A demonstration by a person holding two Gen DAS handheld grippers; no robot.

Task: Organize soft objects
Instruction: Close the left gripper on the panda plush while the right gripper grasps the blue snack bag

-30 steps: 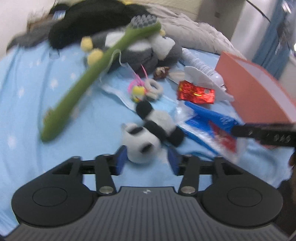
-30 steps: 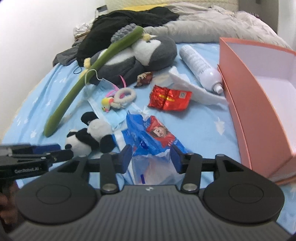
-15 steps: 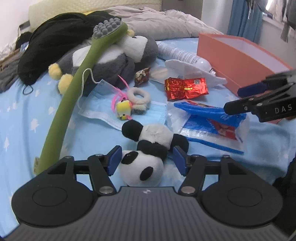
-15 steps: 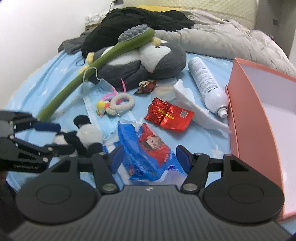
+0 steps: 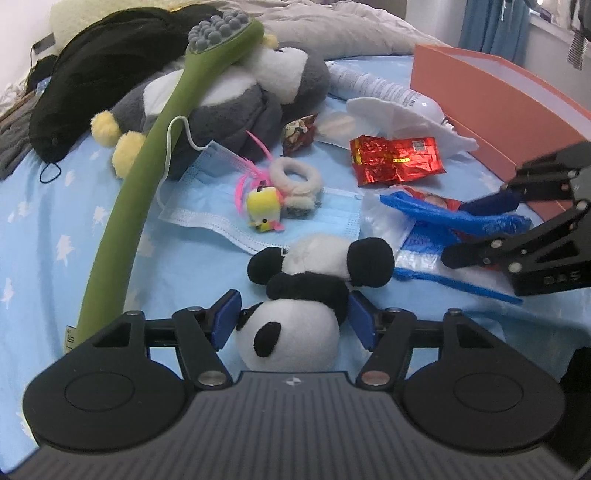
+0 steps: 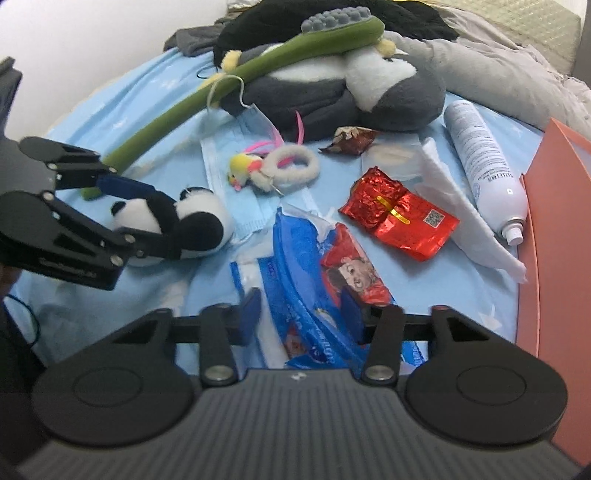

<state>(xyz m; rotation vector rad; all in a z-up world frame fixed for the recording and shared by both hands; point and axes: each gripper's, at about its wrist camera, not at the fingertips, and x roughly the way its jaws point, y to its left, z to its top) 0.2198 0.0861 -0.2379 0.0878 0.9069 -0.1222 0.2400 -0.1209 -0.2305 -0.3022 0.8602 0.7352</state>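
A small panda plush (image 5: 295, 325) lies on the blue bedsheet, its head between the blue pads of my left gripper (image 5: 293, 319). The jaws are open and stand on either side of the head, close to it. The panda also shows in the right wrist view (image 6: 184, 225), with the left gripper (image 6: 144, 218) around it. My right gripper (image 6: 301, 314) is open over a blue snack bag (image 6: 314, 273), its pads on either side of the bag. A large grey penguin plush (image 5: 236, 99) lies at the back under a long green massager (image 5: 147, 170). A yellow chick toy (image 5: 263, 206) and a fluffy white ring (image 5: 295, 177) lie on a face mask (image 5: 207, 206).
An orange box (image 5: 491, 99) stands open at the right. A red foil packet (image 5: 395, 162), a white tissue (image 5: 406, 122), a white spray bottle (image 6: 484, 158) and a small candy wrapper (image 5: 299, 131) lie on the sheet. Black clothing (image 5: 96, 81) and a grey quilt (image 5: 351, 26) lie at the back.
My left gripper has moved forward so the panda's head now sits between its pads. My right gripper has lowered and come forward over the blue snack bag.
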